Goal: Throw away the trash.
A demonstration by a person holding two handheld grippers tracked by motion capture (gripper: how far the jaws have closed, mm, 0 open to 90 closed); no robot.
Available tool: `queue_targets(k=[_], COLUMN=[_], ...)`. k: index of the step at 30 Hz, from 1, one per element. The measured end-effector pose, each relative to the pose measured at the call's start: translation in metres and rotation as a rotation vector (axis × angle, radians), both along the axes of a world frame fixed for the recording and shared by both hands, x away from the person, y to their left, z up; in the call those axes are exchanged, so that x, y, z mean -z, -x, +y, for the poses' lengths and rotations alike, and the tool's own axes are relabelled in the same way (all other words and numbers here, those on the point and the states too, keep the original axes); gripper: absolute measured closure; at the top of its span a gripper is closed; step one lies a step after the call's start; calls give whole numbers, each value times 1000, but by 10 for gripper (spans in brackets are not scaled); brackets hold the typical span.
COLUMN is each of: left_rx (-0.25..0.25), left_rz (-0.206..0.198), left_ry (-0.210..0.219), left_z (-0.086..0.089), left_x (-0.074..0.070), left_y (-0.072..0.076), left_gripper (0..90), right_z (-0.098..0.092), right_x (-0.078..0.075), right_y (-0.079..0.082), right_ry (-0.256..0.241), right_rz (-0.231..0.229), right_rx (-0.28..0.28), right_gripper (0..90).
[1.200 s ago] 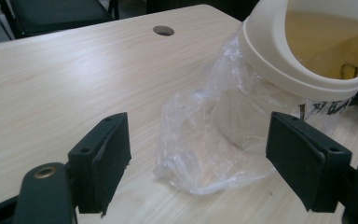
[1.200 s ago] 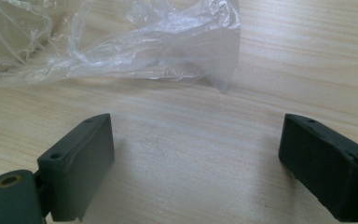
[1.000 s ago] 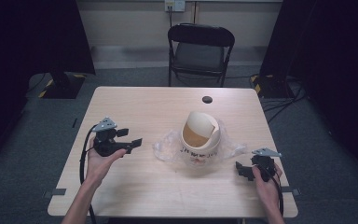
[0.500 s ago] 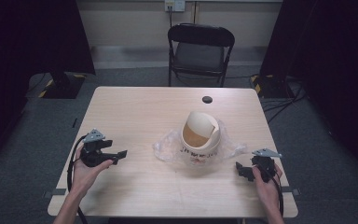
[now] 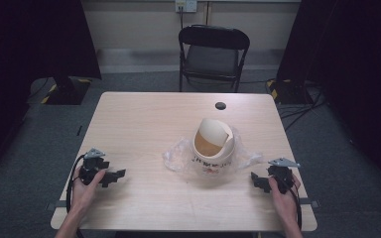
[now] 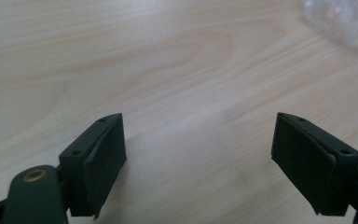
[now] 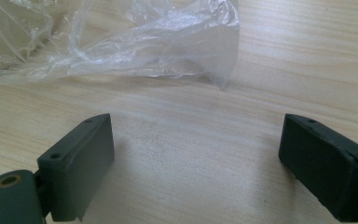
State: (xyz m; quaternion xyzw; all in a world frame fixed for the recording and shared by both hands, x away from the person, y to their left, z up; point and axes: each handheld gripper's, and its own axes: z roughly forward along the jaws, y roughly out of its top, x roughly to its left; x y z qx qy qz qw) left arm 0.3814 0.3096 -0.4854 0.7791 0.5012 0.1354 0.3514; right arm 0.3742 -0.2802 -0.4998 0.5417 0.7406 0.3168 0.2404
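A light wooden table (image 5: pixel 144 124) holds a cream tub (image 5: pixel 213 148) on crumpled clear plastic (image 5: pixel 176 158), and what may be a small black cap (image 5: pixel 221 105).

Black left tongs (image 5: pixel 110 176) and right tongs (image 5: pixel 257 181), each topped by a grey three-cornered plate, trail black cables; blocky jaws carry small screw holes, one brass-ringed.

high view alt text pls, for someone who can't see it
A tan cup with its lid peeled up stands on crumpled clear plastic wrap mid-table. A person's hands rest an open left gripper and right gripper on the wooden table either side, holding nothing. A black folding chair stands beyond.
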Motion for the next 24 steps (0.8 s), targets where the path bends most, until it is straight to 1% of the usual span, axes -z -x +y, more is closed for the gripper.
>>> queue_targets(k=[2,4,6,7,8,9,10,11,12,14,15,16,18,22,23,24], left_rx=[-14,-28,-33,-32,-35,-36,-25,-18,-25,-25,-35,-39,-38,-39,-35,-39], left_rz=[-3,-37,-42,-51,-69,-78,-90,-93,-97,-105,-110,-111,-111,-110,-107,-103], left_ry=[-5,9,4,-7,-19,-39,-74,-100,-95,-100,-86,-88,-98,-95,-102,-96], left_z=[2,2,1,0,-3,-4,-8,-10,-12,-13,-14,-15,-15,-15,-15,-16], left_x=[6,9,9,10,12,12,13,14,15,16,17,18,17,17,17,18], left_y=[4,8,8,9,10,11,11,12,12,11,10,10,10,10,9,8], left_gripper=[175,179,179,174,166,152,145,140,131,98,77,69,62,61,54,45], right_z=[0,0,0,0,0,0,0,0,0,0,0,0,0,0,0,0], right_x=[0,0,0,0,0,0,0,0,0,0,0,0,0,0,0,0], right_y=[0,0,0,0,0,0,0,0,0,0,0,0,0,0,0,0], right_ry=[0,0,0,0,0,0,0,0,0,0,0,0,0,0,0,0], right_rz=[1,0,0,0,0,0,0,0,0,0,0,-1,0,-1,0,-1], right_rx=[0,0,0,0,0,0,0,0,0,0,0,0,0,0,0,1], right_gripper=[95,95,96,96,96,96,95,96,95,96,96,96,95,95,96,95])
